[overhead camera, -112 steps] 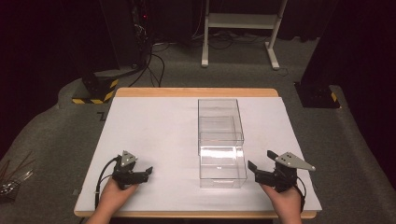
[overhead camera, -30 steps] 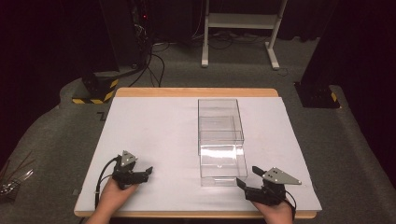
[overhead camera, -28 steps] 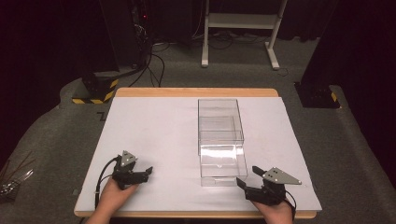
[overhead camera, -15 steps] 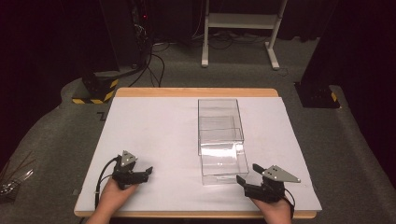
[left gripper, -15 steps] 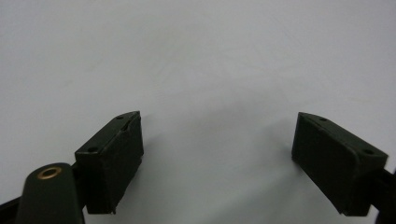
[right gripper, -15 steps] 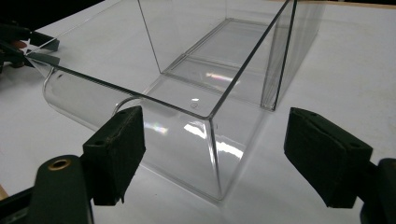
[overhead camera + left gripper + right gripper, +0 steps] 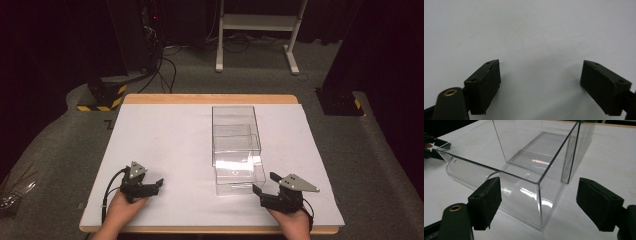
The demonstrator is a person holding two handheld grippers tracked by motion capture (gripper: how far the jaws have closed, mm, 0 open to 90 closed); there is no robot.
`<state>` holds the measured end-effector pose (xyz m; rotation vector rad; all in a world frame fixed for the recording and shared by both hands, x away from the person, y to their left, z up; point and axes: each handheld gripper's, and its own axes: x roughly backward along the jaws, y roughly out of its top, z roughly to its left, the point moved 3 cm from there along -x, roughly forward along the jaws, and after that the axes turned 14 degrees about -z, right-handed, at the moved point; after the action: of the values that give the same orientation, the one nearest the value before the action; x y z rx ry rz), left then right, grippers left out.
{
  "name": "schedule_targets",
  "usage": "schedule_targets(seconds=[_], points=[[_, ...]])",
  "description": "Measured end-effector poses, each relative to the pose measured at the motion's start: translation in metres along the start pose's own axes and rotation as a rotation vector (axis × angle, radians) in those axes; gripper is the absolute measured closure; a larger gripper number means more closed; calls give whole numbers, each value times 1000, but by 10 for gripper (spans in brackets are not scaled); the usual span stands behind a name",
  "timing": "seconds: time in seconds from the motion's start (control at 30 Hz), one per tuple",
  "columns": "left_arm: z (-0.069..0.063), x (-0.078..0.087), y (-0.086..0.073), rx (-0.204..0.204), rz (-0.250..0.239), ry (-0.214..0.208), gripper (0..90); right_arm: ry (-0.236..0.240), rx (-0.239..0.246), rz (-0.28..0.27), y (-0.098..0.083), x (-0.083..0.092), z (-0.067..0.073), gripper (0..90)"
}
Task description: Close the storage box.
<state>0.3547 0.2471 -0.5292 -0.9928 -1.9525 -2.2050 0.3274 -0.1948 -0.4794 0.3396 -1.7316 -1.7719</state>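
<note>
The white table (image 7: pixel 165 135) is bearing a clear plastic box (image 7: pixel 236 145) right of centre, its drawer part sliding out nearward. The right gripper (image 7: pixel 263 189) is hovering released just beside that near corner. The left gripper (image 7: pixel 156 184) is resting released, well apart at near left.

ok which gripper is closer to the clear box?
Right. The right gripper sits just off the clear box at its near right corner, jaws open; the left gripper rests well to its left.
</note>
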Motion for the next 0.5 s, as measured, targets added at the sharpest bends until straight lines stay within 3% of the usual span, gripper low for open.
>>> schedule_targets(seconds=[0.5], points=[[0,0,0,-4,3,0,169,-5,11,-6,4,-8,0,203]])
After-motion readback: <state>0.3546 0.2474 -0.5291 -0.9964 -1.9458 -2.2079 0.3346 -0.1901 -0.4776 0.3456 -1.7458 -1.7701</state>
